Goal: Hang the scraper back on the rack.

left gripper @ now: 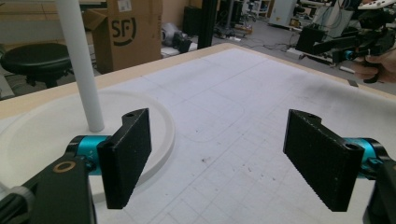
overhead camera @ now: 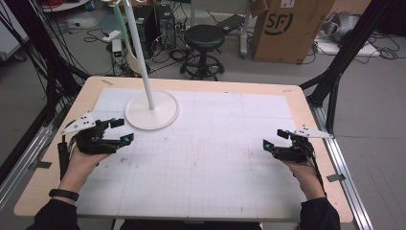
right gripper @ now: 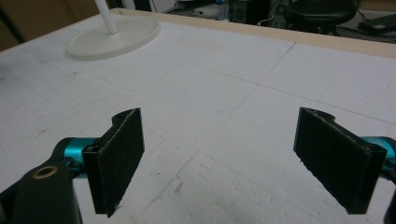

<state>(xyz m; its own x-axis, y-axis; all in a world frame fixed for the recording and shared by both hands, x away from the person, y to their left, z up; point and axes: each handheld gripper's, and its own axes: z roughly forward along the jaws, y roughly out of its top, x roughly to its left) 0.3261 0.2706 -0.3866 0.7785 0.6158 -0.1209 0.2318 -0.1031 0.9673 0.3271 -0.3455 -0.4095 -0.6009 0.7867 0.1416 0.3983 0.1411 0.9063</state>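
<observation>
A white stand with a round base (overhead camera: 152, 110) and a thin upright pole (overhead camera: 140, 52) rises at the back left of the table. My left gripper (overhead camera: 121, 130) hovers low just in front of and left of that base, jaws wide apart with nothing between them. In the left gripper view the base (left gripper: 32, 135) lies close behind the left jaw and the pole (left gripper: 82, 65) stands beyond it. My right gripper (overhead camera: 276, 138) rests low at the right side of the mat, also open and empty; its own view shows the stand base (right gripper: 114, 37) far off.
A white gridded mat (overhead camera: 201, 153) covers most of the wooden table (overhead camera: 306, 103). Behind the table stand a black stool (overhead camera: 204, 40) and a cardboard box (overhead camera: 289, 28). Black frame posts and cables flank both sides. A metal rail (overhead camera: 352, 191) runs along the right edge.
</observation>
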